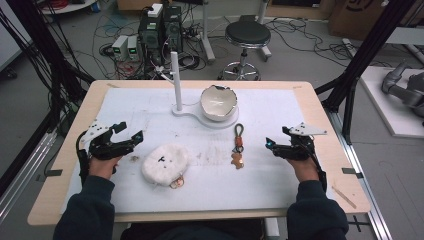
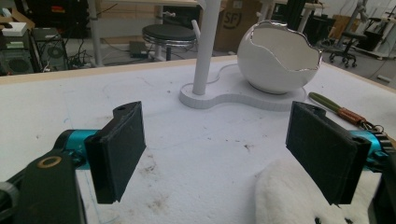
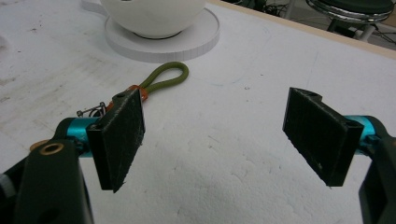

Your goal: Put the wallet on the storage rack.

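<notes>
A white fluffy pouch (image 1: 164, 162) (image 2: 299, 196) lies on the mat at front left, with a small ring (image 1: 176, 184) at its near edge. A keychain (image 1: 238, 145) with a green loop (image 3: 164, 76) (image 2: 325, 102) and a brown charm lies right of centre. Behind them a white eggshell-shaped bowl (image 1: 218, 102) (image 2: 279, 59) (image 3: 152, 14) sits on a white stand with an upright post (image 1: 175, 80) (image 2: 205, 46). My left gripper (image 1: 128, 131) (image 2: 219, 149) stands open just left of the pouch. My right gripper (image 1: 276, 138) (image 3: 215, 140) stands open right of the keychain. Both hold nothing.
A white foam mat (image 1: 260, 180) covers most of the wooden table (image 1: 60, 165). The stand's flat base (image 1: 192, 112) (image 3: 163, 46) spreads at the back centre. Beyond the table are a black stool (image 1: 247, 35), computer boxes (image 1: 159, 30) and cables on the floor.
</notes>
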Demonstrator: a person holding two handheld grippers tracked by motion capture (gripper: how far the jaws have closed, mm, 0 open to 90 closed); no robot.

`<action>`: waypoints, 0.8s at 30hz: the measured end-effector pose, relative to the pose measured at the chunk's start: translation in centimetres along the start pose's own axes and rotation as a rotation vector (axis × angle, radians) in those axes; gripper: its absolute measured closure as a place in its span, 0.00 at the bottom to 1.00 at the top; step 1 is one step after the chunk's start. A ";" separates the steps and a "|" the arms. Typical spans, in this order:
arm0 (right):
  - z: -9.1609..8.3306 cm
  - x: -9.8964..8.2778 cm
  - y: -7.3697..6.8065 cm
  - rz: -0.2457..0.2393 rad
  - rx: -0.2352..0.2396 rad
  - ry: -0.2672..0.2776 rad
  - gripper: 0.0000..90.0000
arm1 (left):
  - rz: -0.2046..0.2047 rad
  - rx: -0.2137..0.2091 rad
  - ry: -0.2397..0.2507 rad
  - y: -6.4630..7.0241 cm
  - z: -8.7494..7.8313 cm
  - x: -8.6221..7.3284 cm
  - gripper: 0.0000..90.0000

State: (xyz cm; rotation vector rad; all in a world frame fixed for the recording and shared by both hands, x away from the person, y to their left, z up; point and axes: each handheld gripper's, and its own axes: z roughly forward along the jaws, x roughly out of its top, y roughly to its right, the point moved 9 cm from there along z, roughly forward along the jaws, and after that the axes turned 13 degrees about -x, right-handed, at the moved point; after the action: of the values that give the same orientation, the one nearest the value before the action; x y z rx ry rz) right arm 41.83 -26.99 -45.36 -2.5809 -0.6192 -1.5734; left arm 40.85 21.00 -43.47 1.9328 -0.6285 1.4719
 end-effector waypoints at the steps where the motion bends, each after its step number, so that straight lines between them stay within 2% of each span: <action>1: 0.0 0.0 0.0 -0.002 -0.001 0.001 0.24 | -0.003 -0.003 0.000 0.0 0.1 0.0 0.22; 4: -0.1 -0.1 0.0 0.010 0.004 -0.001 0.23 | -0.018 -0.016 -0.012 0.2 0.5 -0.3 0.22; 8: -0.1 -0.1 0.1 0.022 0.008 0.001 0.23 | -0.027 -0.045 -0.069 0.6 1.2 -1.1 0.22; 10: -0.1 -0.2 0.2 0.024 0.008 0.001 0.24 | -0.041 -0.067 -0.128 0.9 1.7 -2.0 0.22; 13: -0.1 -0.2 0.0 0.017 0.011 -0.002 0.24 | -0.039 -0.083 -0.198 1.4 2.4 -3.1 0.22; 16: -0.2 -0.2 -0.3 0.009 0.013 0.000 0.24 | -0.022 -0.089 -0.232 1.9 2.8 -3.6 0.23; 20: -0.2 -0.2 -0.5 0.000 0.018 -0.005 0.24 | -0.033 -0.100 -0.287 2.2 3.3 -4.5 0.23; 21: -0.3 -0.3 -0.7 -0.001 0.018 -0.009 0.24 | -0.033 -0.100 -0.287 2.2 3.3 -4.5 0.23; 22: -0.3 -0.3 -0.8 0.001 0.019 -0.008 0.24 | -0.039 -0.098 -0.326 2.2 3.4 -5.1 0.23; 24: -0.3 -0.3 -1.1 -0.007 0.023 -0.009 0.24 | -0.036 -0.084 -0.349 2.2 3.5 -5.4 0.23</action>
State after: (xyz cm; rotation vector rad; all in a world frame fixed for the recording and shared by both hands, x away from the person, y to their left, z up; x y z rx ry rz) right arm 41.05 -26.13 -45.62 -2.5735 -0.6438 -1.5479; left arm 40.21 16.99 -48.91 2.1400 -0.7895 1.0752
